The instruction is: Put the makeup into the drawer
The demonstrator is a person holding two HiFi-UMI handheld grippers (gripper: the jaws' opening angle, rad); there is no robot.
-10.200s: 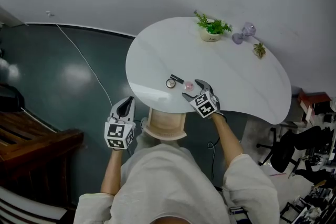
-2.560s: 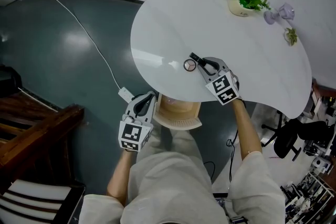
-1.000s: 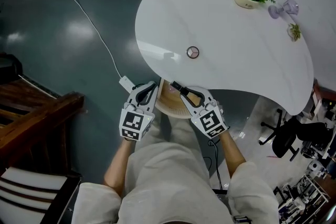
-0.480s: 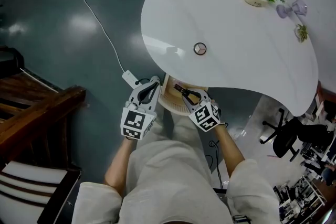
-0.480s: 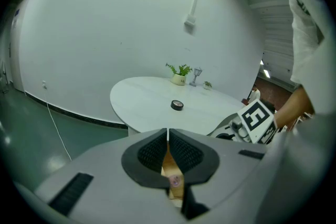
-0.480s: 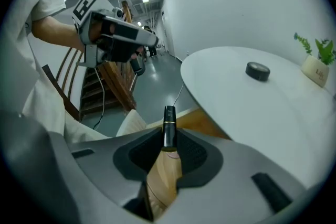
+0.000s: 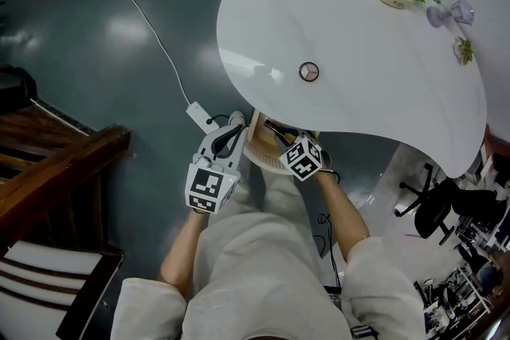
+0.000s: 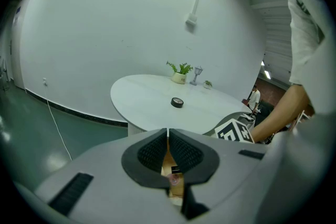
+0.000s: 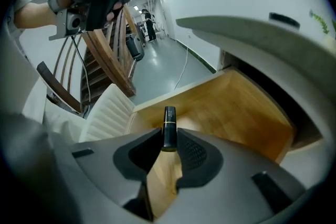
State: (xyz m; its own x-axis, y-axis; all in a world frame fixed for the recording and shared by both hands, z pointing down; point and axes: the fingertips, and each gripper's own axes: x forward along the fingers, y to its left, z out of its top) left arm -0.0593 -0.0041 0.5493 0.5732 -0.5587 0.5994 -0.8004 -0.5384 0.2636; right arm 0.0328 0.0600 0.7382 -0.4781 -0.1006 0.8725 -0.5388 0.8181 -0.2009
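Progress looks to be partway. The right claw (image 9: pixel 169 135) is closed narrowly on a black lipstick tube (image 9: pixel 169 123) with a gold band. It grips the tube at the lower end, so the tube stands up between the pads. The claw hangs tilted steeply down over the pale wooden drawer (image 9: pixel 239 110), which is pulled out from under the near edge of the white rounded worktop (image 7: pixel 358 28). The tube is over the drawer's floor but, as far as I can judge, not yet let go — so this piece is one release short of done.

The left claw (image 8: pixel 167 132) sits just beside the drawer's left side, its jaws drawn together at the tips with nothing pinched between them. Through the slit below them shows the drawer's inside, with a small pink thing (image 8: pixel 173 179) that seems to lie there already, though it is too small to name.

Left to do: a round black compact (image 7: pixel 308 72) with a shiny lid lies on the worktop, a little in from the near edge and apart from the drawer. I judge that it must follow — and the drawer perhaps be pushed shut afterwards.
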